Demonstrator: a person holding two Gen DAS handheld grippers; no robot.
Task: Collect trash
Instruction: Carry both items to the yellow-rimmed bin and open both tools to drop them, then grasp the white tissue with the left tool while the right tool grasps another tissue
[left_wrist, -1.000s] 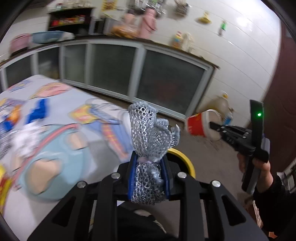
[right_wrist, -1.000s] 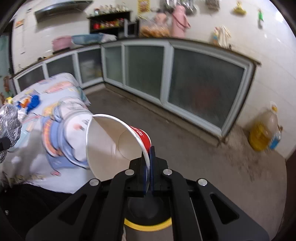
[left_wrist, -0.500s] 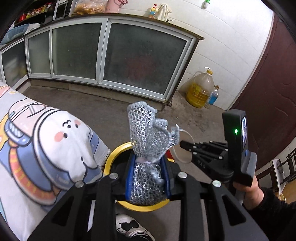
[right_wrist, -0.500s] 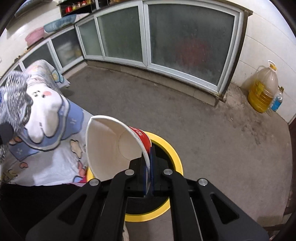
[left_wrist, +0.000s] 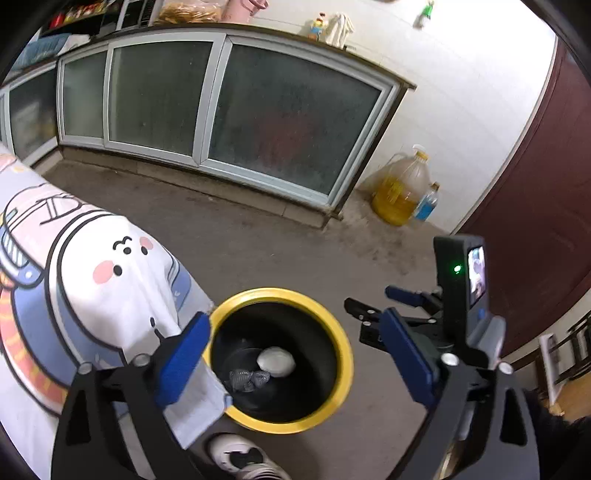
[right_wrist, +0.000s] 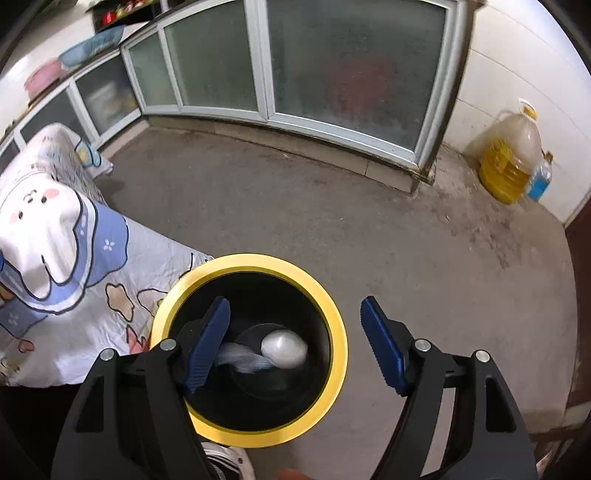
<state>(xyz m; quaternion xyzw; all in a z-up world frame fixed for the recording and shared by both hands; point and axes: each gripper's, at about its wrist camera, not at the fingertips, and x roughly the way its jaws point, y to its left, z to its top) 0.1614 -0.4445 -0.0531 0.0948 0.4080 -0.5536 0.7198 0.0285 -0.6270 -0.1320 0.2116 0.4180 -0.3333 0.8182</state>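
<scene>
While both grippers' jaws have just sprung apart empty, the yellow-rimmed bin (left_wrist: 343, 354) holds a paper cup (left_wrist: 276, 362) and crumpled foam netting (left_wrist: 248, 379).

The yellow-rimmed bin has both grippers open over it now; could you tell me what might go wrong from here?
1. The left gripper and right gripper, whose jaws have just opened with nothing between them, hang close together and could knock as they pull away.
2. The printed cloth drapes against the bin rim; the left gripper's finger might snag it.
3. The shoe touches the bin, so a step may tip it.
</scene>
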